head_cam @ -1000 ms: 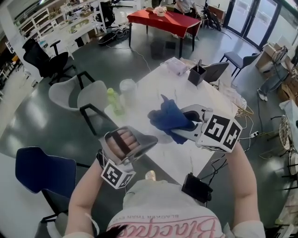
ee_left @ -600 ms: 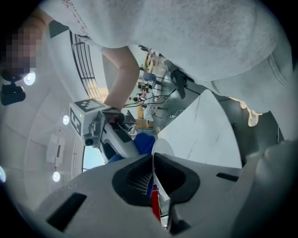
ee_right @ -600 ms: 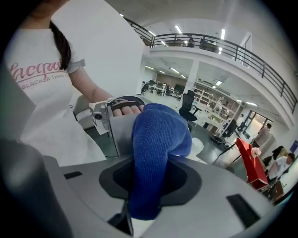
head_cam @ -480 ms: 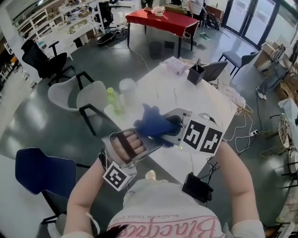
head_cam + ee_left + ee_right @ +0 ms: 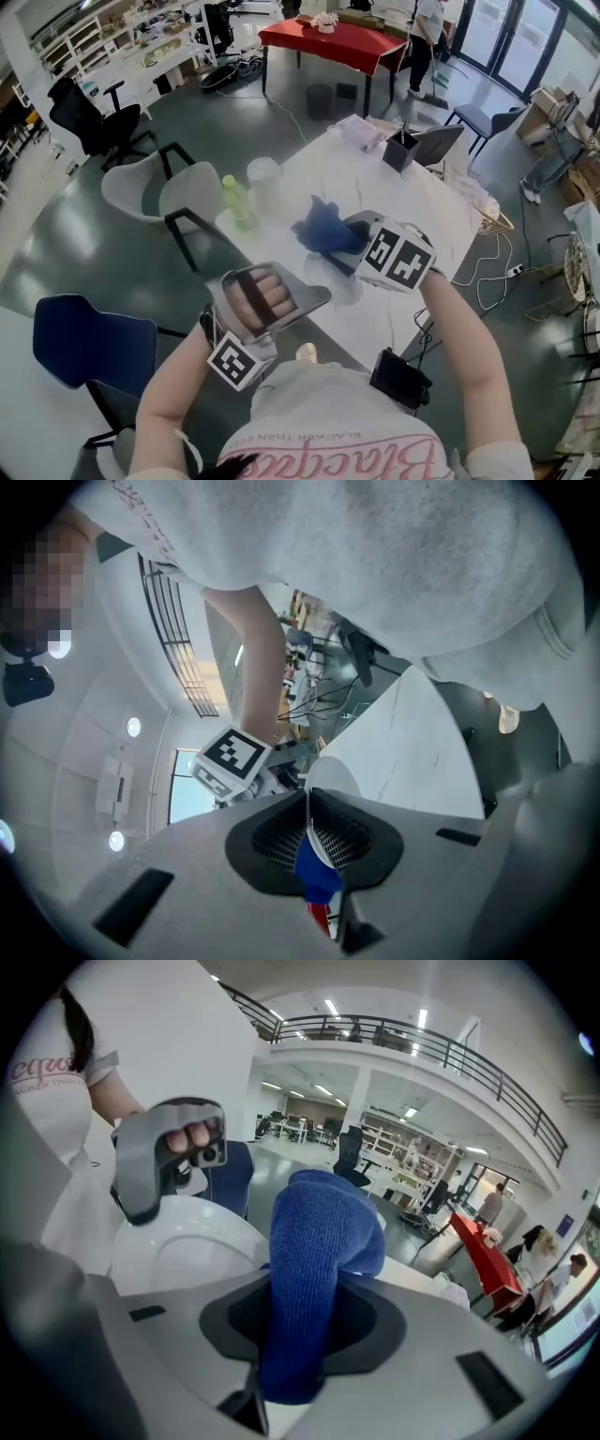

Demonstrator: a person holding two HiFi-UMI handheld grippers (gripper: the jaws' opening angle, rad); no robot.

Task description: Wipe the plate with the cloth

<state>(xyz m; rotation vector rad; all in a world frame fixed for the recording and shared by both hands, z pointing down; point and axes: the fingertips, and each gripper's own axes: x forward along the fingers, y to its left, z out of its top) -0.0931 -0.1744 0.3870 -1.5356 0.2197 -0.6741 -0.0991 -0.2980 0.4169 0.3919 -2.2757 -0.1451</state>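
My left gripper (image 5: 314, 298) is shut on the rim of a white plate (image 5: 345, 281) and holds it over the near part of the white table (image 5: 412, 202). In the left gripper view the thin plate edge (image 5: 330, 778) runs between the pads of the left gripper (image 5: 309, 803). My right gripper (image 5: 359, 236) is shut on a bunched blue cloth (image 5: 323, 230), just beyond the plate. The right gripper view shows the cloth (image 5: 314, 1269) standing up out of the right gripper (image 5: 309, 1318), with the plate (image 5: 187, 1246) and the left gripper (image 5: 155, 1208) close behind it to the left.
A green bottle (image 5: 232, 199) and a pale cup (image 5: 263, 176) stand at the table's left edge. A black pen holder (image 5: 400, 150) and a laptop (image 5: 439, 141) are at the far end. Grey chairs (image 5: 178, 202) and a blue chair (image 5: 84, 342) stand to the left. A black device (image 5: 398, 378) sits at the near edge.
My right gripper has moved left and down with the cloth, closer to the plate. The left gripper has stayed in place, rolling a little with the plate.
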